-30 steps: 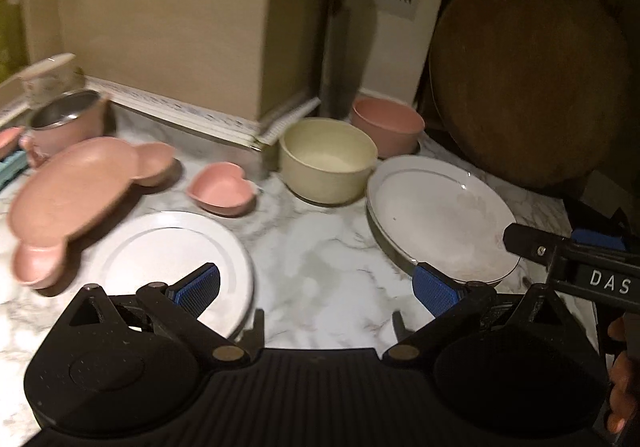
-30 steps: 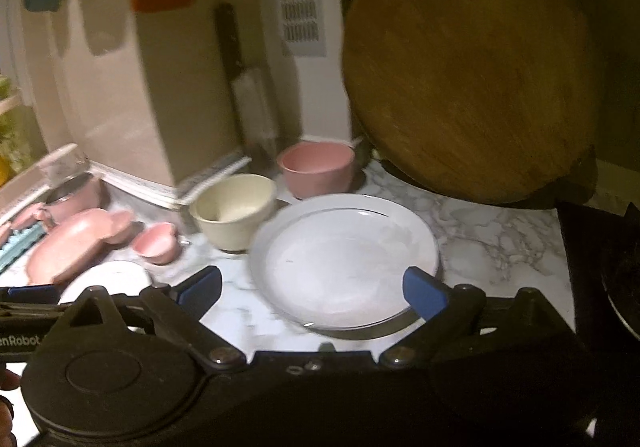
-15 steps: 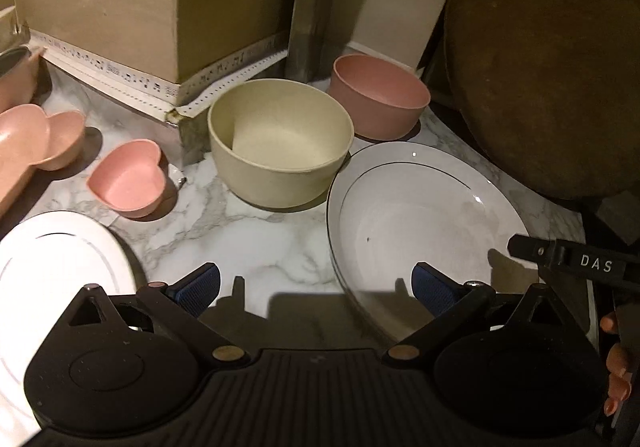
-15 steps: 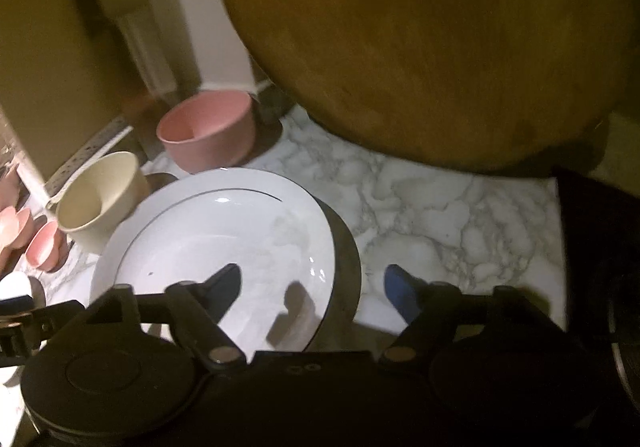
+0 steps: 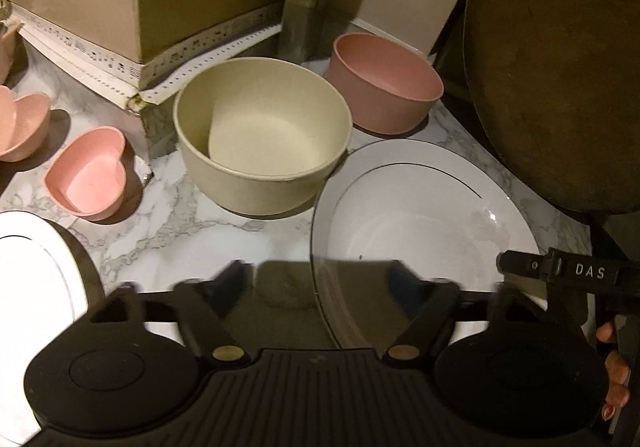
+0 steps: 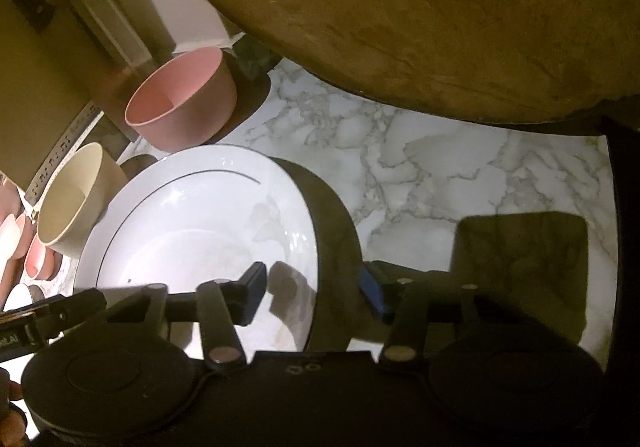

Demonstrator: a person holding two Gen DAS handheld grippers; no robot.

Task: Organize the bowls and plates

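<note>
Sitting on the marble counter (image 6: 460,167), the large white plate (image 5: 420,215) has nothing in it but a faint wet smear near its right side. Behind it the cream bowl (image 5: 260,135) and the pink bowl (image 5: 384,83) both stand upright and hold nothing; the cream one nearly touches the plate's rim. Left of them sits a small heart-shaped pink dish (image 5: 86,175), also bare inside.

From the left wrist, the left tongs (image 5: 320,283) are spread apart, one finger over bare counter and the other over the plate's near edge, gripping nothing. This view alone shows a second white plate (image 5: 28,271) at the left edge and a pink tray (image 5: 20,127) beyond the heart dish.

From the right wrist, the right tongs (image 6: 312,291) are also apart, straddling the plate's right rim: the left finger over the plate's well, the right finger outside it. Only here is the open stretch of counter right of the plate seen, under the round wooden board (image 6: 400,7) leaning at the back
</note>
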